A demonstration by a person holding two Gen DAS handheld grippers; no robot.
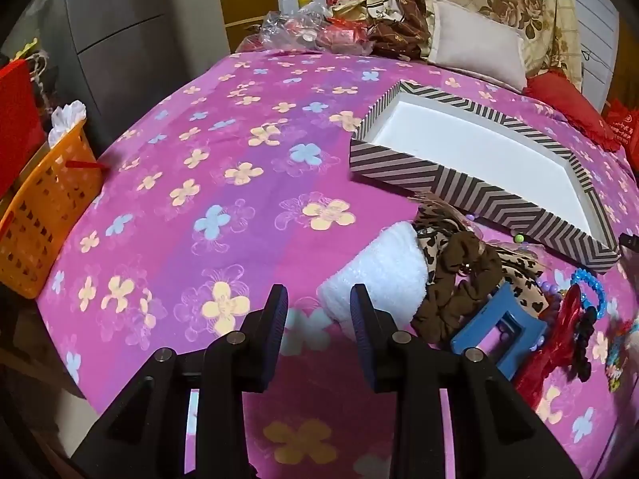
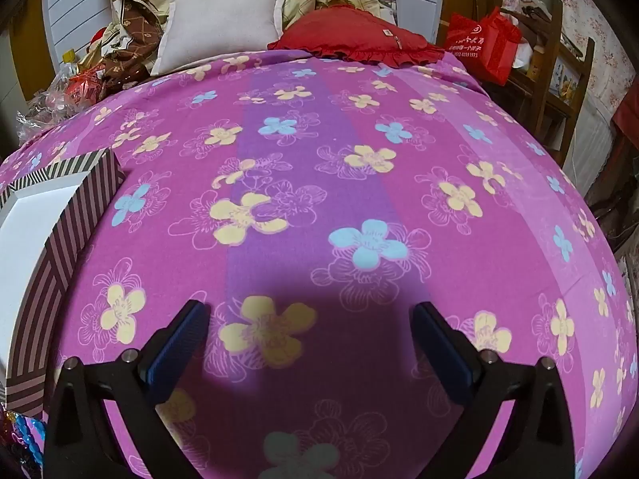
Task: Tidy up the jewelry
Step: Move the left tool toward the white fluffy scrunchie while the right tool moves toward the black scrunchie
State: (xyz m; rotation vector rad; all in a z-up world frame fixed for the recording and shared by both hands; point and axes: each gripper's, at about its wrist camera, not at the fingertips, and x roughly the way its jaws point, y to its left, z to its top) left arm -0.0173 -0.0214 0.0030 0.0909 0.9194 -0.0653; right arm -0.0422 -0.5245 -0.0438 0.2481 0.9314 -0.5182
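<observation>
black left gripper (image 1: 318, 299) jaws narrowly parted over bedspread (image 1: 223, 199), right gripper (image 2: 311, 315) spread wide

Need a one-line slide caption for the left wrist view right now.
Open left gripper hovers over the floral bedspread near a pile of hair accessories, beside an empty striped box.

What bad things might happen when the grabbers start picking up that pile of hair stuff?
The brown scrunchie, leopard fabric and blue clip overlap, so the left gripper might lift several at once. Small beads lie against the striped box and could roll away on the soft bedspread. The right gripper faces away from the pile.
</observation>
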